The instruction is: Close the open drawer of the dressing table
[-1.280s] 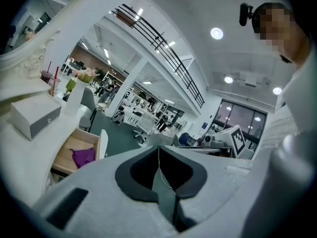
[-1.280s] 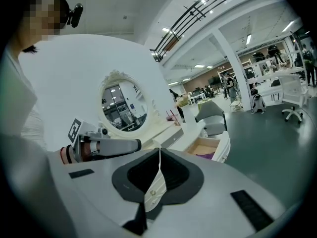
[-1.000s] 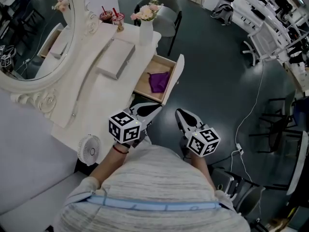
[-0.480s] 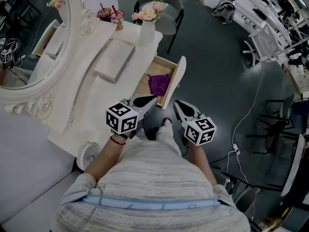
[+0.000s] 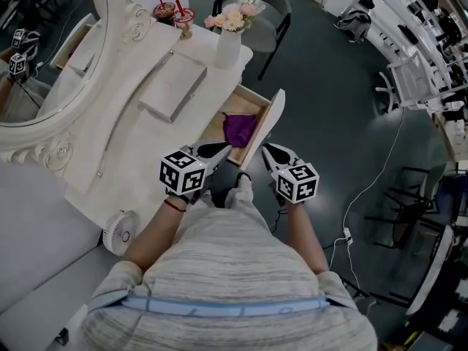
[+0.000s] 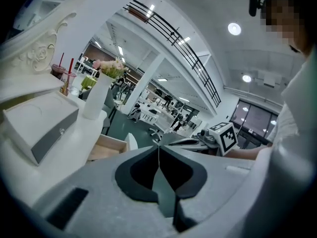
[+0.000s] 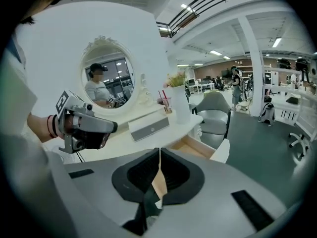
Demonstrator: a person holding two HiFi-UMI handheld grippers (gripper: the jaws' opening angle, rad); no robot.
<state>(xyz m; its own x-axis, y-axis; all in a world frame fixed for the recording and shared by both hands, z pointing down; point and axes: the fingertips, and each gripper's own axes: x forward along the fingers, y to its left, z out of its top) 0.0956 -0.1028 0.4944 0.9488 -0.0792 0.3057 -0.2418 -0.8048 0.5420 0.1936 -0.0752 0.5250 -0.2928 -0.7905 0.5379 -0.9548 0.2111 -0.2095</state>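
The white dressing table [image 5: 124, 145] has one drawer [image 5: 219, 129] pulled out to the right, with a purple cloth [image 5: 239, 128] lying inside. Its white front panel [image 5: 268, 125] stands out over the dark floor. My left gripper [image 5: 222, 149] is shut and empty, its tips at the drawer's near corner. My right gripper [image 5: 268, 151] is also shut and empty, just right of the front panel's near end. In the left gripper view the shut jaws [image 6: 159, 146] point past the drawer [image 6: 110, 148]. The right gripper view shows shut jaws [image 7: 159, 150] below the drawer front [image 7: 221, 150].
On the tabletop stand a white vase of flowers [image 5: 229, 41], a flat white box [image 5: 172, 86] and two drink cups [image 5: 172, 13]. An oval mirror [image 5: 44, 50] rises at the left. A small fan [image 5: 121, 232] sits below the table's near end. A chair [image 5: 265, 6] and a floor cable [image 5: 360, 189] lie beyond.
Both grippers have moved forward and down toward the open drawer's near end. The person has stepped closer to the table. The drawer stays open as before.
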